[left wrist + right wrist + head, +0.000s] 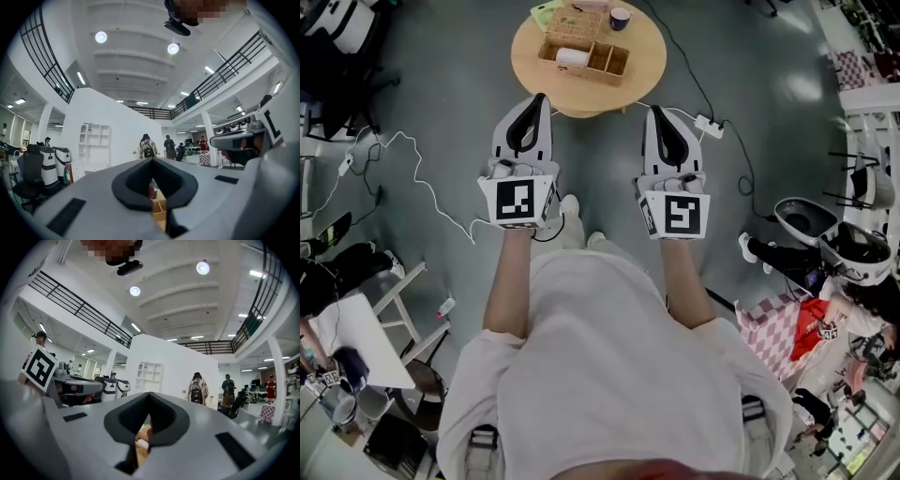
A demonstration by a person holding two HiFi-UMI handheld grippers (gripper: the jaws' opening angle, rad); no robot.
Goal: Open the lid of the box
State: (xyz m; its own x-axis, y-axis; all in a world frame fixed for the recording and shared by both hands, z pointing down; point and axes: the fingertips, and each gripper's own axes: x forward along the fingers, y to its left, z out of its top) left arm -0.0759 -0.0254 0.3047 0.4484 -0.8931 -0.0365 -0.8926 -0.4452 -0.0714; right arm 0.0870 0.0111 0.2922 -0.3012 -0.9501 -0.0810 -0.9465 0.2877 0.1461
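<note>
box (609, 62) on table (649, 66) | left tool (539, 97) level, closed | right tool (654, 111) level, closed

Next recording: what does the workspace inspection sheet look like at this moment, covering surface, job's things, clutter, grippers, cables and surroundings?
Surface: round wooden table, ahead of both grippers.
Job's things: woven box at the table's far side, lid apparently on; nothing touches it.
Clutter: divided wooden tray holding a white roll; dark cup; green item.
Grippers: left hand-held gripper and right hand-held gripper both shut, empty, held level short of the table.
Cables: white cable on the floor at left; black cable and power strip at right.
Surroundings: open hall, people standing far off.
</note>
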